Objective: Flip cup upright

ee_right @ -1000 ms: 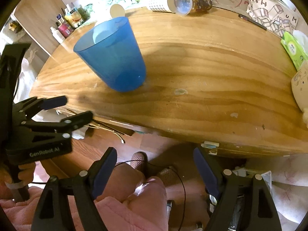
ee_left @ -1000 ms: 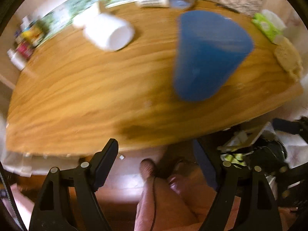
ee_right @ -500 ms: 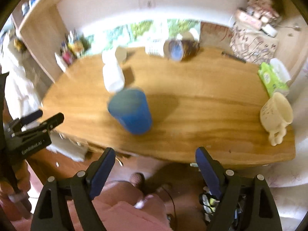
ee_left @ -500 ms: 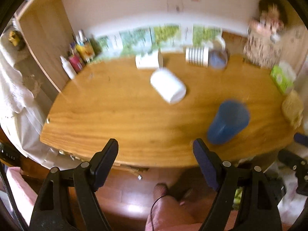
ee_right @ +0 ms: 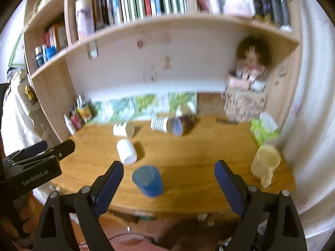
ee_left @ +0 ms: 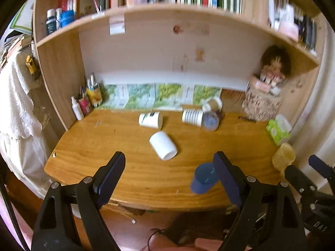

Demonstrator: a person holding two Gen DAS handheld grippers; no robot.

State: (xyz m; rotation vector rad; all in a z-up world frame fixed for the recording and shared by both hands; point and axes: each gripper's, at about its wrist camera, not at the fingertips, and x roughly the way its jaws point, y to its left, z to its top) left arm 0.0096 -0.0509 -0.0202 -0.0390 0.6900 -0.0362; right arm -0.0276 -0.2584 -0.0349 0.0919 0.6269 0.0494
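Observation:
A blue plastic cup (ee_right: 148,180) stands upright, mouth up, near the front edge of the wooden desk (ee_right: 188,159). It also shows in the left wrist view (ee_left: 202,178), partly behind my right-hand finger. My left gripper (ee_left: 169,173) is open and empty, held back from the desk. My right gripper (ee_right: 168,179) is open and empty, also back from the desk, with the cup seen between its fingers. A white cup (ee_left: 163,148) lies on its side mid-desk, also in the right wrist view (ee_right: 126,151).
Several more cups lie on their sides at the back: a white one (ee_left: 151,119), a striped one (ee_left: 192,117), a clear one (ee_left: 211,121). A cream mug (ee_right: 264,163) stands at the right edge. Bottles (ee_left: 85,102), a tissue pack (ee_left: 277,128) and a doll (ee_left: 272,69) line the back.
Both grippers have pulled back and up from the desk, so the view has widened to the shelves. The blue cup stays upright in place.

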